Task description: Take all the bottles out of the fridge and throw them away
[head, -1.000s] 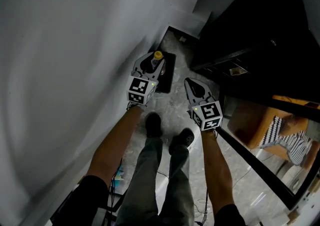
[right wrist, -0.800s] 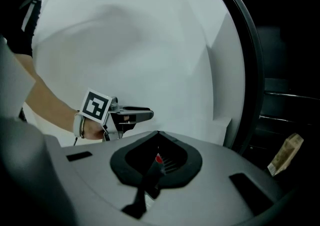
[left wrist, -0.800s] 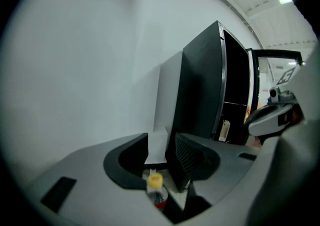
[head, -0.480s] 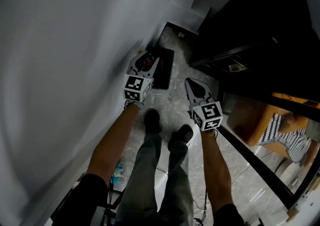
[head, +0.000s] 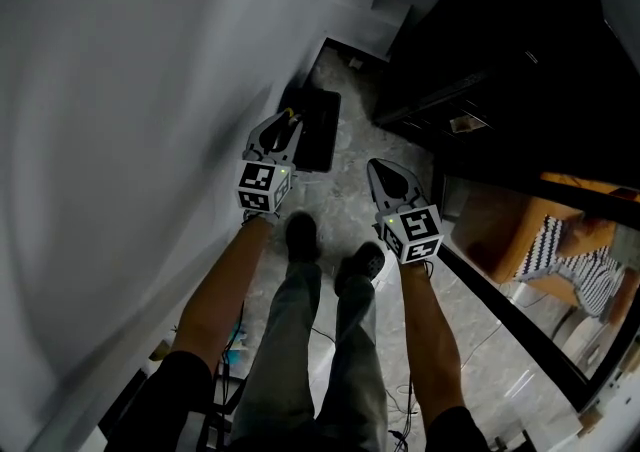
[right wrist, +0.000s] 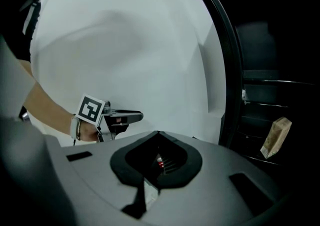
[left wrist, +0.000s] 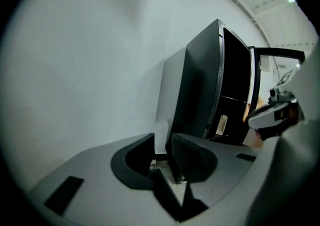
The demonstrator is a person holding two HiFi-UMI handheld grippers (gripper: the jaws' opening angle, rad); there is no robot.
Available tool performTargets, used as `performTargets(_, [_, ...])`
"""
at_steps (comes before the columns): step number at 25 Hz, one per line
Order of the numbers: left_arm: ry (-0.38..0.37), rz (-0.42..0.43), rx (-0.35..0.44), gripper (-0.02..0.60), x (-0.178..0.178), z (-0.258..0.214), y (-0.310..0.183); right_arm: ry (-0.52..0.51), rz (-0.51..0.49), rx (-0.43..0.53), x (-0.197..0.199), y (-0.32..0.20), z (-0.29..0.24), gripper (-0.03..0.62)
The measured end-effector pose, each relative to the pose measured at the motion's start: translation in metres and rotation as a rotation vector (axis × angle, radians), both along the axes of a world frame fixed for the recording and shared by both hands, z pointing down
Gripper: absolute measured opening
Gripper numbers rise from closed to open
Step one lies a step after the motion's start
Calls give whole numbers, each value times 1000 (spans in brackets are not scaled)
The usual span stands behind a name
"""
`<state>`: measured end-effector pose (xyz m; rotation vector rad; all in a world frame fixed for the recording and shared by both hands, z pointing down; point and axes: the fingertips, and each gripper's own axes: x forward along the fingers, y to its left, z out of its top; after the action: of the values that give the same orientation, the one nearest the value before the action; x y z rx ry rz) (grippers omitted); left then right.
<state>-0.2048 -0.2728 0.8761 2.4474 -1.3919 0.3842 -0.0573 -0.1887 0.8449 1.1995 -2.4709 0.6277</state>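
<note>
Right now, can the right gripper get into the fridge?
Likely yes. The right gripper hangs just beside the open fridge, with only bare floor between them. Its jaws are shut, so they must open before taking anything.

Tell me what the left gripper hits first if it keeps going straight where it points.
Most likely the black bin on the floor against the white wall, just ahead of the left gripper, whose jaws have just been closing with nothing between them. Depth is unclear; it might pass over the bin.
</note>
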Motion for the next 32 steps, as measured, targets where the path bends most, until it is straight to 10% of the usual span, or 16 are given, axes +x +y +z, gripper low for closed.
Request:
performTargets(7, [14, 96, 34, 8, 41, -41, 24, -7, 28, 34, 24, 17, -36, 9])
performTargets(32, [116, 383, 117, 6, 279, -398, 185, -87, 328, 212, 225, 135, -381, 9])
